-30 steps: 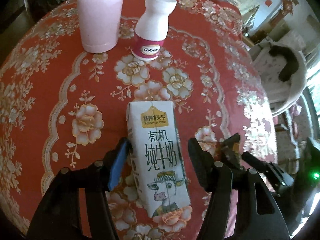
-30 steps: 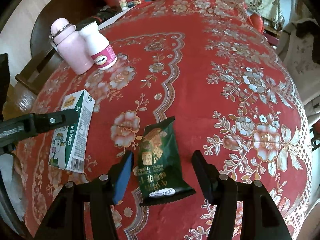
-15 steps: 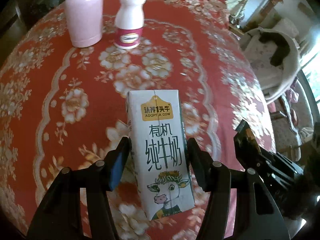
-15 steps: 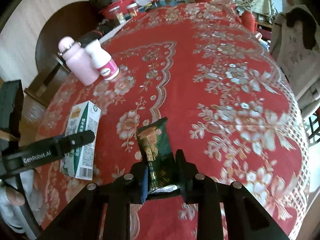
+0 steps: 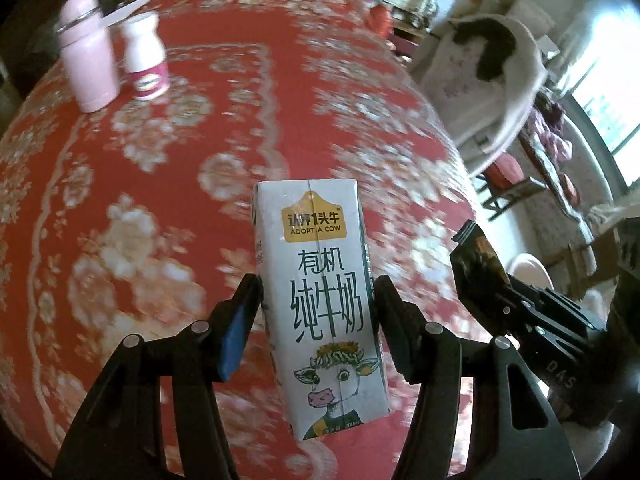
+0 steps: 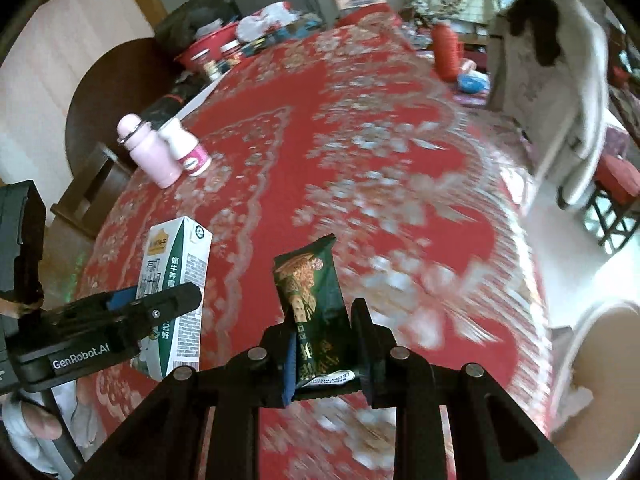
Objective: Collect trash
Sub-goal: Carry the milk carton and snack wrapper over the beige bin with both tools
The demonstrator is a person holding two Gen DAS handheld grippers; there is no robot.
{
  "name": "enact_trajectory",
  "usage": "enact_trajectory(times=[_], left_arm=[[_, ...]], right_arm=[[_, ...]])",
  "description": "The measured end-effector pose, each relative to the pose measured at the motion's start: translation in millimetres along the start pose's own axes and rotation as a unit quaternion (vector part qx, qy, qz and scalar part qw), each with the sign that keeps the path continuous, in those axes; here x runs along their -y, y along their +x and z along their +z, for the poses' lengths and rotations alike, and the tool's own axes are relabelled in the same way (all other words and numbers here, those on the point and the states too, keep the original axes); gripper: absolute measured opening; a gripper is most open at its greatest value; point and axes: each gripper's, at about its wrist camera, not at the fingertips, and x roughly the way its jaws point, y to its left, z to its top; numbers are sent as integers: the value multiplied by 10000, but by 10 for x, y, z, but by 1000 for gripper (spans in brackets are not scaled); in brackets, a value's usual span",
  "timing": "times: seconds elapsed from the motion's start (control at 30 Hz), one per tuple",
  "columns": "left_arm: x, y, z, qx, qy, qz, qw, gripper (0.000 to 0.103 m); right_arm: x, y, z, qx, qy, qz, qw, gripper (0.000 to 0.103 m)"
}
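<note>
1. Left wrist view: the left gripper [image 5: 316, 312] holds the milk carton [image 5: 320, 292] clamped between its jaws, which press on the carton's two narrow sides. The carton's long axis runs straight out along the fingers, its top end pointing away toward the far side of the red tabletop [image 5: 224, 120]. It looks to be lifted clear of the cloth. At the right edge the right gripper [image 5: 490, 288] shows with the dark snack wrapper [image 5: 476, 256] in its jaws, just beside the carton.

2. Right wrist view: the right gripper [image 6: 324, 344] is closed narrow on the green snack wrapper [image 6: 312, 292], gripping its lower end; the wrapper's long axis stands up and away along the fingers. To the left, the left gripper [image 6: 132, 308] carries the milk carton [image 6: 176, 276], close alongside.

3. Judgement: both pieces of trash are in hand. At the near right edge a pale round rim [image 6: 592, 364] shows below the tabletop, perhaps a bin; if so, it lies to the right, nearer the right gripper, so the wrapper would likely reach it first.
</note>
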Motion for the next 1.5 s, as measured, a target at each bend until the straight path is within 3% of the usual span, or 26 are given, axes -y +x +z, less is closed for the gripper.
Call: enact_trajectory(times=[0.43,0.63,0.73,0.8,0.93,1.03,1.2,1.23,1.3,1.43,1.47,1.5], left_arm=[[1335,64,-333,-22,827,-288,9962,57],[1635,104,-385,-15,972,-340,9947,57],[1643,114,-391,-11,986,-276,9947,57],[1591,107,-385,-25,923,-229,9955,57],[1411,41,-377,36,848,-31,9964,57],[1242,3,-369,45,734,84,9973,57],[1029,-35,-377,58,537,133,9985,57],[1009,-30,-385,46,510,125,9986,57],[1001,-13,-388,20,502,96,9987,57],[1089,14,-401,-7,572,-6,9984,57],[1123,24,-397,-18,593,-32,9982,57],[1166,34,-394,-28,622,-65,9980,57]], right_arm=[[1118,-889,-537,283,747,-576,9951,23],[1444,-1110,-687,302,1010,-510,9931,23],[1441,-1063,-693,136,960,-415,9944,29],[1369,-1024,-701,106,817,-306,9961,45],[1145,-830,-660,-82,402,-166,9990,48],[969,-592,-604,-334,82,-145,9993,62],[840,-285,-557,-596,-358,-461,9965,63],[842,-232,-566,-688,-406,-538,9954,62],[887,-183,-589,-753,-430,-672,9940,36],[970,-331,-610,-492,-271,-521,9971,28],[990,-389,-610,-424,-229,-480,9977,11],[1020,-450,-602,-365,-167,-437,9982,11]])
